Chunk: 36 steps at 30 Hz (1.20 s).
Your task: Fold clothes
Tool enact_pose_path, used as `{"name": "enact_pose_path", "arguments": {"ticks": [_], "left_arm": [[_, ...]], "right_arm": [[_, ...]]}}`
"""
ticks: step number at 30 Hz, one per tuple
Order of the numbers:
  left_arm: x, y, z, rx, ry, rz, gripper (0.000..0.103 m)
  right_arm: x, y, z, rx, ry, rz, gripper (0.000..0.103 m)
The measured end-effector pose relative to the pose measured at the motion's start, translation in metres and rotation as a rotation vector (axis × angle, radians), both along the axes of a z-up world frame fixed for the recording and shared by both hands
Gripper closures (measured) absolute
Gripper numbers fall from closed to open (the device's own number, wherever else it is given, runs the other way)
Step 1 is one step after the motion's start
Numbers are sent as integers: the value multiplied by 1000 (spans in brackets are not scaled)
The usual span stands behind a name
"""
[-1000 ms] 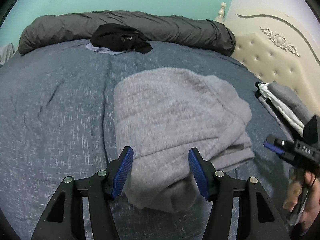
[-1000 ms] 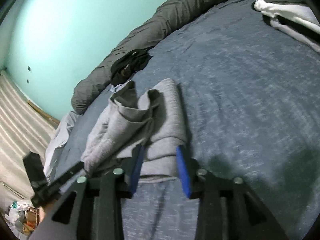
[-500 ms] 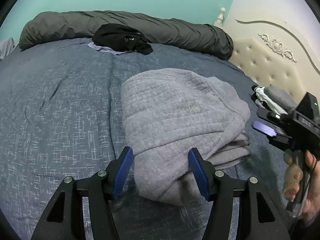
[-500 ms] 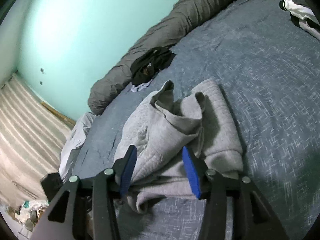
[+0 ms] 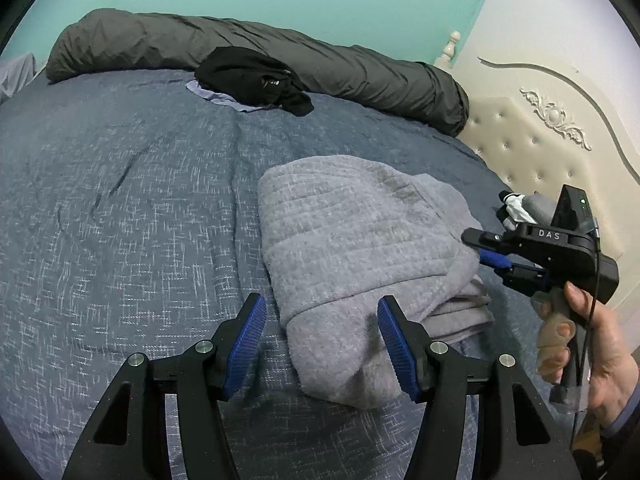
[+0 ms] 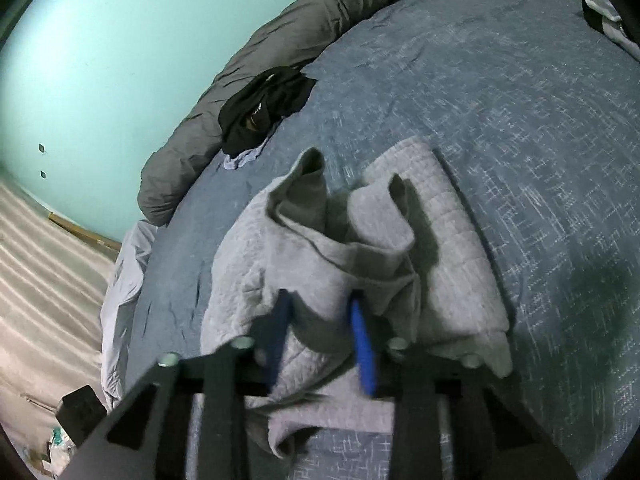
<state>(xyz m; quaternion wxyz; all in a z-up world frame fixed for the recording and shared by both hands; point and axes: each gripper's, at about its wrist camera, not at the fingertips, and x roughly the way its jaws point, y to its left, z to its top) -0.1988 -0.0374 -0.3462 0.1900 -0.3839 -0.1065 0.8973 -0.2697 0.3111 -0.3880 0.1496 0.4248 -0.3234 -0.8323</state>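
Note:
A grey sweater [image 5: 360, 248] lies folded into a thick bundle on the blue bedspread [image 5: 120, 220]. My left gripper [image 5: 320, 320] stands open over its near end, one blue pad on each side, touching nothing. In the left wrist view a hand [image 5: 592, 344] holds my right gripper [image 5: 490, 248] against the bundle's right edge. In the right wrist view the right gripper [image 6: 320, 324] has its jaws narrowed onto a bunched fold of the sweater [image 6: 360, 232], and fabric fills the gap between the pads.
A black garment [image 5: 252, 80] on a pale blue cloth lies at the far side, against a rolled dark grey duvet [image 5: 320, 64]. A cream tufted headboard [image 5: 540, 140] rises on the right. Folded clothes [image 6: 600, 8] sit near it. Striped flooring [image 6: 40, 260] lies beyond the bed's edge.
The right gripper moved in from the bed's edge onto the sweater and its jaws narrowed around a fold. The left gripper stayed open and drew slightly left of the bundle.

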Motion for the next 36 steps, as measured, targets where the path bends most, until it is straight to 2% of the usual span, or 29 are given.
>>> {"name": "enact_pose_path", "arguments": {"ticks": [2,6,11,13,15,18,21,23,27,28,30,33,36], "left_arm": [[-1,-3,0,9,-4,0,41],[-3,-3,-1,26,-21,-3,41],[-7,6,-8,14,-54,-29,41],[-8,9,-12,1,-63,-38,41],[-10,12,-15,-22,-74,-44,41],[-12,13,-19,-19,-88,-42,41],[-12,14,-19,-23,-90,-42,41],[-12,14,-19,-24,-91,-43,41],[-10,15,-19,-27,-91,-42,41],[-9,15,-19,-28,-92,-42,41],[-9,16,-19,-32,-93,-43,41],[-11,17,-22,-40,-105,-45,41],[-12,21,-27,-53,-123,-55,41]], "right_arm": [[11,3,10,28,43,-2,87],[42,22,7,46,66,-74,88],[51,34,-36,32,-30,-100,88],[50,37,-41,9,-31,-106,87],[47,39,-41,-10,-46,-101,81],[47,42,-30,38,-55,-94,71],[50,48,-5,141,-40,-150,70],[49,50,15,170,14,-165,69],[25,21,33,219,77,-17,70],[19,9,31,242,80,31,70],[13,-11,21,299,76,101,91],[8,-33,-2,378,39,163,98],[6,-36,-25,405,-7,170,101]]}}
